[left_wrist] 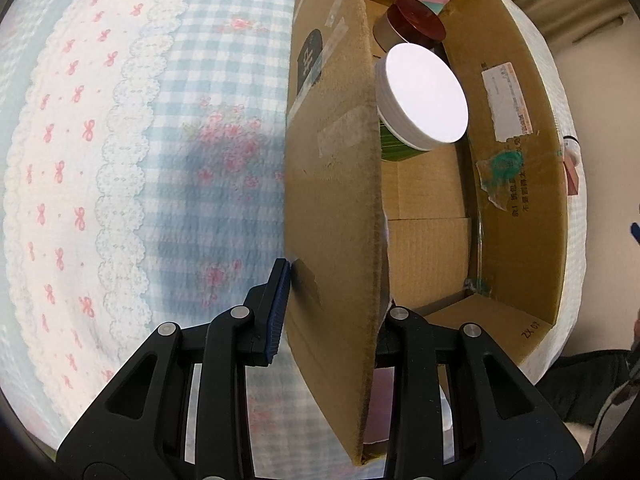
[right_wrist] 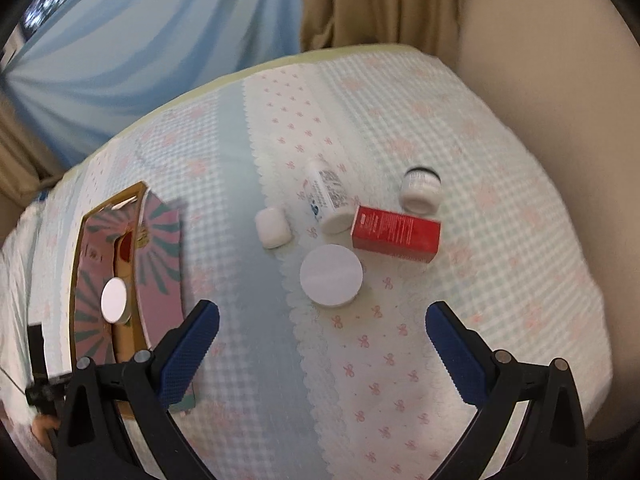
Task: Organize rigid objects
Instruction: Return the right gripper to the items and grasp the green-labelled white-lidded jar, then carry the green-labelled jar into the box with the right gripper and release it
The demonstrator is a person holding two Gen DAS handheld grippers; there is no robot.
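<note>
Brown corrugated cardboard box flap [left_wrist: 332, 200] is being pinched by my left tool [left_wrist: 332, 312], steadying the box. My right tool [right_wrist: 320, 340], spread wide, is hovering near the round white-lidded jar [right_wrist: 331, 276] on the bed; I should be centring before closing.

A bed covered by a quilted bedspread [right_wrist: 460, 280] in pale blue-and-white gingham, with white scalloped lace bands and small pink bows, fills both views. Beyond its far edge hangs a light blue draped curtain [right_wrist: 132, 48], flanked by tan-brown curtains [right_wrist: 376, 4]. A plain beige wall [right_wrist: 560, 80] stands at the right. The light seems soft and even, though the right view is blurred.
</note>
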